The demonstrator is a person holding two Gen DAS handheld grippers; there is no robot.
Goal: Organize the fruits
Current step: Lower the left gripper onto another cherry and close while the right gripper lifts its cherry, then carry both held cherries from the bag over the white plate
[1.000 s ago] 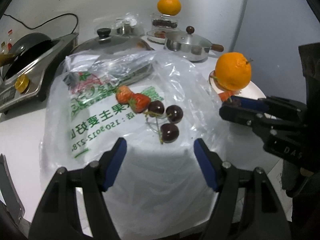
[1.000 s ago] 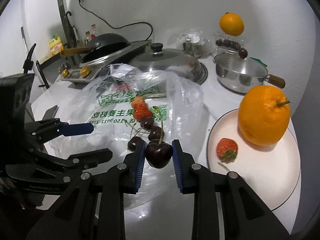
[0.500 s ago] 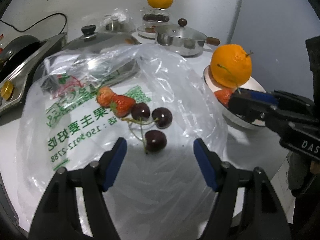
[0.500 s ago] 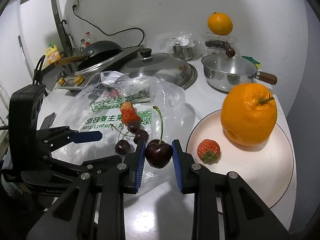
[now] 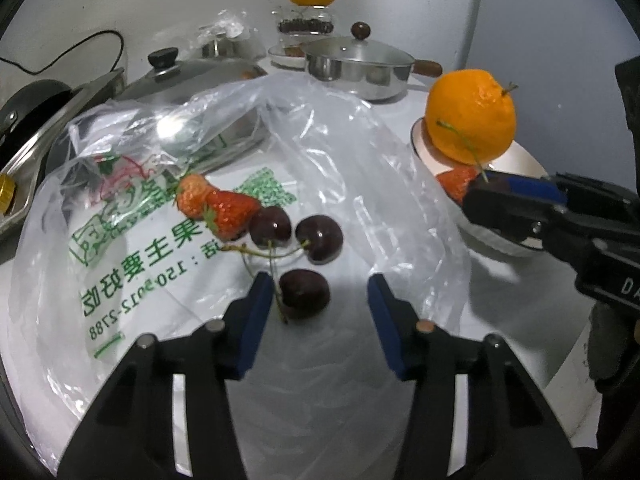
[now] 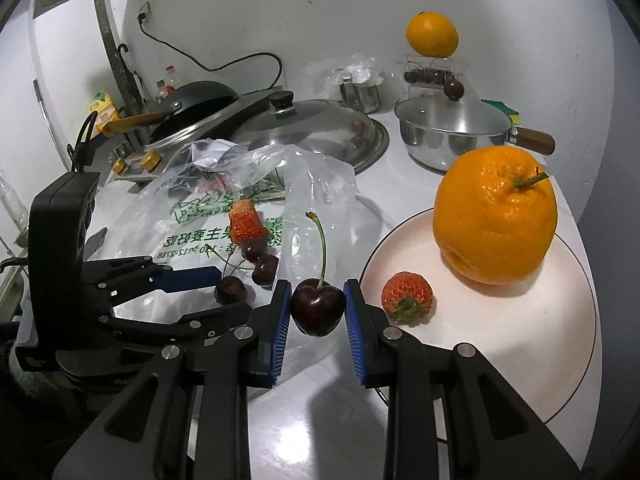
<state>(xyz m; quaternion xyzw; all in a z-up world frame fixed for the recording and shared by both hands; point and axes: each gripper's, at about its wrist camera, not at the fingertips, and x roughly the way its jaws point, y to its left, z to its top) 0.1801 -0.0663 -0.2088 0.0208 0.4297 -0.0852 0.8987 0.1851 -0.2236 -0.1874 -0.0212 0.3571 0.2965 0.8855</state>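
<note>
My right gripper [image 6: 318,312] is shut on a dark cherry [image 6: 318,312] with a long stem, held just left of a white plate [image 6: 520,360]. The plate holds a large orange [image 6: 496,216] and a strawberry [image 6: 406,298]. My left gripper [image 5: 316,304] is open, low over a clear plastic bag [image 5: 160,240]. A cherry [image 5: 305,294] lies between its fingers. Two more cherries [image 5: 296,232] and two strawberries [image 5: 216,206] lie on the bag just beyond. The right gripper also shows in the left wrist view [image 5: 500,196], at the plate's rim.
A steel saucepan with lid [image 6: 452,132], a large pan lid [image 6: 312,128] and a stove with a black wok [image 6: 192,100] stand behind the bag. Another orange [image 6: 432,36] sits on a clear box by the wall. The counter edge runs near the plate's right side.
My left gripper has moved forward and down, so the nearest cherry now lies between its fingers. My right gripper has carried its cherry rightward, closer to the plate.
</note>
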